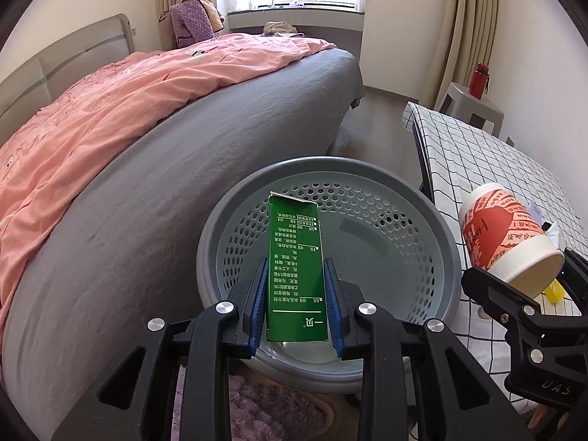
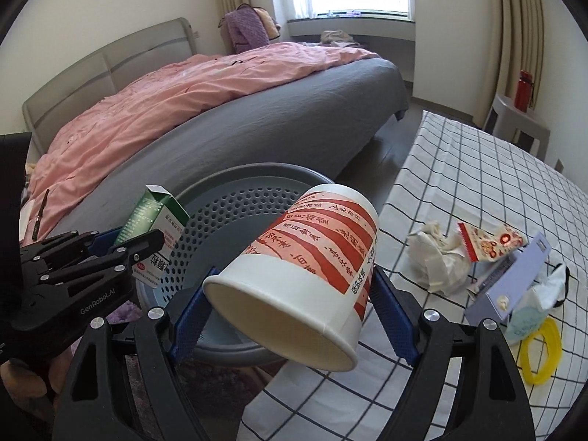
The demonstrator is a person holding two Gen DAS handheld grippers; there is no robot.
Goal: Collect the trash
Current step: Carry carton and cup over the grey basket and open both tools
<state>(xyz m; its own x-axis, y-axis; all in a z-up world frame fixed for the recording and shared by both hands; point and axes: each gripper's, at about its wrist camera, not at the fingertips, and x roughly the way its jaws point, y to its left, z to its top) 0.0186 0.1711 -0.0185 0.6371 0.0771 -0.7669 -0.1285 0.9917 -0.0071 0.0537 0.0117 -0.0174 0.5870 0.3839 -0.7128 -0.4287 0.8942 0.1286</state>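
**Over the bin mouth, both grippers loaded**

Above the grey perforated bin (image 1: 367, 220), between the bed (image 1: 183, 183) and the checked table (image 1: 496, 169): left gripper (image 1: 296, 305) clamped on a green carton (image 1: 296, 268), blue pads (image 1: 259, 305) pressed to its two long sides, carton upright with torn top edge up, hanging over the bin's open mouth. Right gripper (image 2: 290, 312) closed around a red-and-white paper cup (image 2: 305, 268), tilted, open rim toward the camera, held partly over the bin's near rim and the table's edge. Left on the checked cloth to the right: crumpled tissue (image 2: 437, 257), red snack wrapper (image 2: 488, 244), pale purple box (image 2: 511, 279), yellow ring (image 2: 544, 352). Further back, red bottle (image 2: 523, 88) on a grey stool (image 2: 514, 121).
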